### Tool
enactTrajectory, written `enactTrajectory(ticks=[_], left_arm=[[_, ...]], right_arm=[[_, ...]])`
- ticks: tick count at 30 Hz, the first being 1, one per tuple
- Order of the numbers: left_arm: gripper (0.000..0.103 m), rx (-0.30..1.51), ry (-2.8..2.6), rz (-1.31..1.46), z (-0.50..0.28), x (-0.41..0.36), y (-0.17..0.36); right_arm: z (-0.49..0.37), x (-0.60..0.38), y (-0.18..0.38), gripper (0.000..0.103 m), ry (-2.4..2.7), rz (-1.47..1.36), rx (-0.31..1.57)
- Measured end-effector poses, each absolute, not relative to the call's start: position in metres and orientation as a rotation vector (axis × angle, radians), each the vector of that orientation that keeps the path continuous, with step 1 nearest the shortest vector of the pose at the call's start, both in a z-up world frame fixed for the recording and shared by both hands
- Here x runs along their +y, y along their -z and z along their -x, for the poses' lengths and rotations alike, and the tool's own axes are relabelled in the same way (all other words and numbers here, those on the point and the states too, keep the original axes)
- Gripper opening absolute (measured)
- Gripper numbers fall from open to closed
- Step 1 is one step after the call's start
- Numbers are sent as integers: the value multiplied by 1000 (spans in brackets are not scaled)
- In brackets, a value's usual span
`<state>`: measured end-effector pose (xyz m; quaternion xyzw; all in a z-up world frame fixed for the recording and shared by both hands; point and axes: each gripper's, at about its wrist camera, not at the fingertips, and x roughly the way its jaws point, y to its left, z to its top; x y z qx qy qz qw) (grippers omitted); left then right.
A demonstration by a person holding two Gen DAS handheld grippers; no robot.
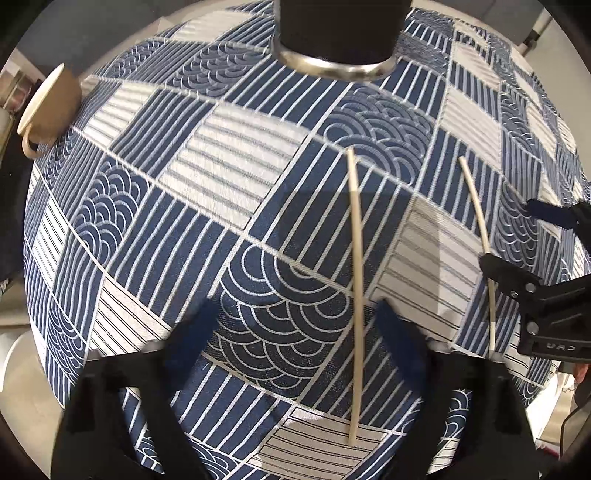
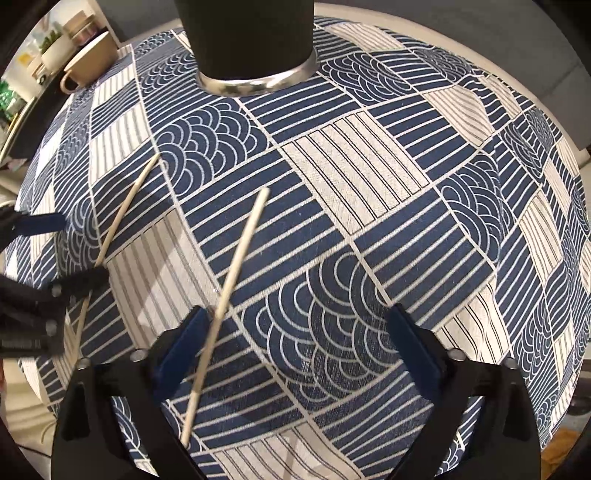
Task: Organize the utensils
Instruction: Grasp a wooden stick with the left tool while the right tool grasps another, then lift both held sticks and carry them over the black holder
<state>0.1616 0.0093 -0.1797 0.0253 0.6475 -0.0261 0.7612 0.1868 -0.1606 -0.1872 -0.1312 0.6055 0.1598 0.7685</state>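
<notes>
A blue-and-white patterned cloth [image 1: 229, 177] covers the bench. A beige cup [image 1: 48, 107] with a handle stands at the cloth's edge. Jars and containers [image 2: 74, 29] crowd just behind the cup.

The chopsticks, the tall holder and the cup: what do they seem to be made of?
Chopsticks: probably bamboo or light wood, pale, matte, thin. Holder: matte black wall with a shiny silver base ring, so likely metal, perhaps coated; plastic is possible. Cup: beige, smooth, thick rim, so ceramic by its look.
</notes>
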Motion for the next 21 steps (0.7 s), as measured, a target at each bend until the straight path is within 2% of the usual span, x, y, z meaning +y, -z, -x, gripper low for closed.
enactTrajectory(ticks=[1, 2, 3, 4, 6, 14, 21], left_arm=[[42, 1402, 60, -54, -159, 8, 170], [27, 1398, 62, -51, -157, 9, 166], [6, 1404, 67, -40, -156, 9, 165], [5, 1402, 68, -41, -154, 9, 164], [5, 1393, 63, -67, -151, 10, 162], [5, 1352, 30, -111, -143, 2, 139], [5, 1305, 4, -92, -148, -14, 113]], right_arm=[[-183, -162, 184, 61, -350, 283, 1307], [-180, -164, 179, 46, -355, 283, 1300], [-178, -165, 176, 22, -359, 285, 1300], [-177, -166, 175, 8, -361, 287, 1305], [-175, -170, 174, 5, -359, 310, 1305], [-175, -213, 167, 5, -335, 248, 1297], [-172, -237, 131, 5, -362, 186, 1211]])
